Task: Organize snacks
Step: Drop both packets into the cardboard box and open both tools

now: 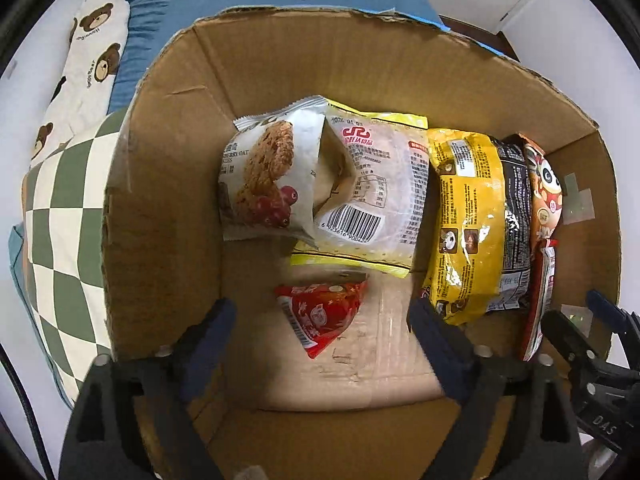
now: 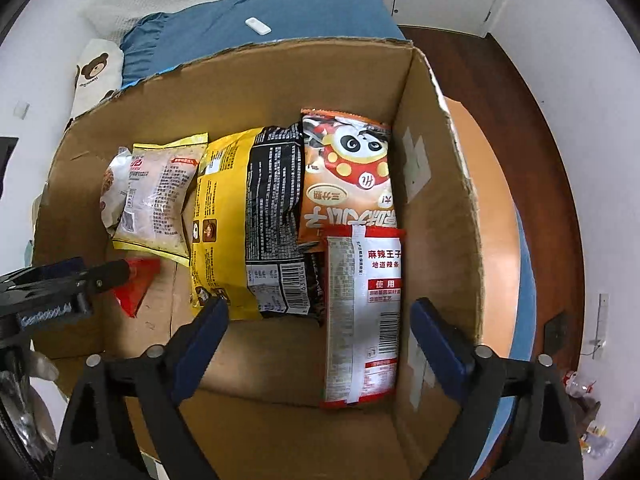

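Cardboard box (image 1: 168, 184) below: left gripper (image 1: 324, 320) and right gripper (image 2: 320, 320) point down, jaws spread, grasping nothing.

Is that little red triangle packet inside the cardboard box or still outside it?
Inside. The red triangle packet lies flat on the floor of the cardboard box, below the yellow-edged packet, with the box walls around it.

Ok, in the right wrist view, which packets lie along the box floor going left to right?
Oat cookie packet → pale yellow-edged packet → yellow and black bag → orange panda bag, with the red and white packet in front of it.
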Available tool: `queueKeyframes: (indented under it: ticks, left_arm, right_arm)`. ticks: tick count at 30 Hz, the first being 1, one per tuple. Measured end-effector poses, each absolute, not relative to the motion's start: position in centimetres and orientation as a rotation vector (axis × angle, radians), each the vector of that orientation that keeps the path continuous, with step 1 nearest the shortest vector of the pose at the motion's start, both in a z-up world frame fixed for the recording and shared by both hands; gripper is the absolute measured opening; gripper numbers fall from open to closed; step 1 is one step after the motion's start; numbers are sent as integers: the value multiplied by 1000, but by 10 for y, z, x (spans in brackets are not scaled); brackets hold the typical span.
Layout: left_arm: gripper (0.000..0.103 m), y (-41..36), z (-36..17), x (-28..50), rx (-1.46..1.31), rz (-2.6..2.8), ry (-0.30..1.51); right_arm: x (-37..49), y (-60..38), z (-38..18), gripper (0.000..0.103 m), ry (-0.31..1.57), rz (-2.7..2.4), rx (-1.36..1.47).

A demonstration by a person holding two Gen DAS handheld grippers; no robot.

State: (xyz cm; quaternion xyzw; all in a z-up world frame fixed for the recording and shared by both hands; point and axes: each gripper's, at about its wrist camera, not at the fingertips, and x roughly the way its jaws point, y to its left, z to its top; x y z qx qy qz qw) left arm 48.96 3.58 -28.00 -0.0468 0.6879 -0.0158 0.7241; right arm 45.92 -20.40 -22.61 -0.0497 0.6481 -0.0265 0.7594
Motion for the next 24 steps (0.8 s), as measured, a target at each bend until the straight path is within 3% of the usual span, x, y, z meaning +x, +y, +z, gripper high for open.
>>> queueKeyframes:
  ticks: [8,24]
  left_arm:
    - [92,29,-254,466,-91,-24,1447]
    - [92,24,-177,393,-50,-26,1179]
  right_arm:
    - [451,-202,-226,95,1388,-59,-79]
    - [389,-192,-169,95,1204,-21,-131]
